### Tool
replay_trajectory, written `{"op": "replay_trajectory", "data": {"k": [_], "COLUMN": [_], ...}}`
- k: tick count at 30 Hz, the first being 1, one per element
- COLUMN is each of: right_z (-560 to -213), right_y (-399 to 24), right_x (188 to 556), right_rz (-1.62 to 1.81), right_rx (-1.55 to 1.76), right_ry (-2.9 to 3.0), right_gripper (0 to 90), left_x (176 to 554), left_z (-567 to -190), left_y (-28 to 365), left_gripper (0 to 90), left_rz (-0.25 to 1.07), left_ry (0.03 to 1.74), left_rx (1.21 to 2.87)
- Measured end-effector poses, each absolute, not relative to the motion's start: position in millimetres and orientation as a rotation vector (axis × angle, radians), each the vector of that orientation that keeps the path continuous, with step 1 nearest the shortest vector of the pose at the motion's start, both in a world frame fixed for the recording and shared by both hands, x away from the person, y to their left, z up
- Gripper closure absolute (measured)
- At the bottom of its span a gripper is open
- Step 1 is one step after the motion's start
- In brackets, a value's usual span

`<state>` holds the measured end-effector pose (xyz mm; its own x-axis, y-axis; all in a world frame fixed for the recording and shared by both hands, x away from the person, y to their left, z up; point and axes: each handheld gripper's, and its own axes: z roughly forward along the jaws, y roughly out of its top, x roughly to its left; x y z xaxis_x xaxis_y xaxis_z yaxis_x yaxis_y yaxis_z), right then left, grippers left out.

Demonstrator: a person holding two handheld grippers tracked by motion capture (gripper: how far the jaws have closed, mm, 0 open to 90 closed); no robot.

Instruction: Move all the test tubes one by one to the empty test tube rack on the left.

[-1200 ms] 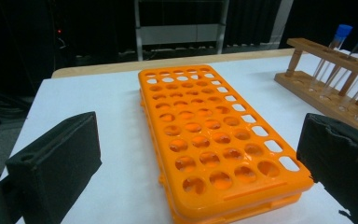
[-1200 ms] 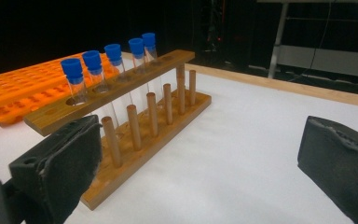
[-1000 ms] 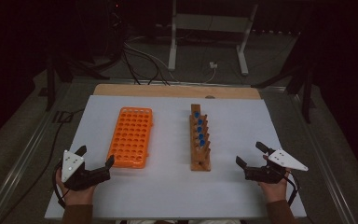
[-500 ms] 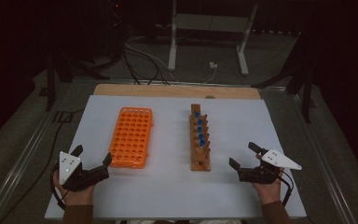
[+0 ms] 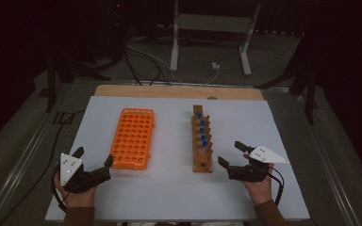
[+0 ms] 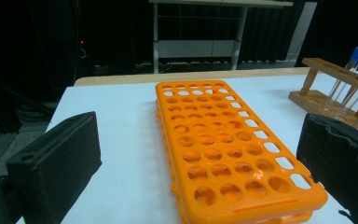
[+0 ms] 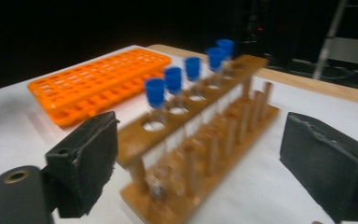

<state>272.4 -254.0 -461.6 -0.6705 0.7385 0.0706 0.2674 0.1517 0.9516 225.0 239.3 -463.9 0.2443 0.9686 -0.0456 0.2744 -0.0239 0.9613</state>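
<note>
right gripper (image 5: 232, 154), jaws wide and just starting to narrow with nothing between them, should align squarely on the nearest blue-capped clear tube (image 7: 155, 95) in the wooden rack (image 5: 202, 141), centre frame, before closing.

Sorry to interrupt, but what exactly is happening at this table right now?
A person holds a two-jaw gripper in each hand over a white table. The right gripper, jaws open and just closing a little with nothing between them, faces the near end of a wooden rack holding five blue-capped tubes. The left gripper sits open beside an empty orange rack. Nothing is gripped.
</note>
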Motion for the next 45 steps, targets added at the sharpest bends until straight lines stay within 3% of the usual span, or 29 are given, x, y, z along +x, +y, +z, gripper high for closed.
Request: {"op": "replay_trajectory", "data": {"k": [6,9,10,14,22,31,45], "right_z": [-459.8,-460.9,-461.7,-464.8,-474.9,-478.6,-461.6], "right_y": [-232.7,-224.7,-220.7,-213.1,-205.4,-199.2,-201.7], "right_x": [284.7,289.1,289.9,292.8,303.3,307.4,307.7], "right_rz": [1.55,1.548,1.552,1.521,1.482,1.465,1.48], "right_rx": [0.91,0.901,0.886,0.865,0.849,0.868,0.831], "right_ry": [2.097,2.124,2.134,2.159,2.19,2.184,2.182], "right_gripper": [25.4,38.1,47.2,58.1,71.4,76.0,77.0], "left_x": [224.3,223.8,224.0,225.2,223.8,224.9,240.8], "left_z": [-463.4,-462.9,-463.1,-464.2,-464.2,-465.0,-453.6], "left_y": [240.8,241.4,241.5,242.1,242.8,235.4,175.1], "left_gripper": [0.6,0.6,0.6,0.7,0.6,0.6,0.6], "left_rz": [0.865,0.864,0.864,0.861,0.859,0.86,0.678], "left_ry": [1.223,1.221,1.222,1.232,1.238,1.211,0.988], "left_rx": [1.501,1.497,1.496,1.493,1.491,1.53,1.64]}}
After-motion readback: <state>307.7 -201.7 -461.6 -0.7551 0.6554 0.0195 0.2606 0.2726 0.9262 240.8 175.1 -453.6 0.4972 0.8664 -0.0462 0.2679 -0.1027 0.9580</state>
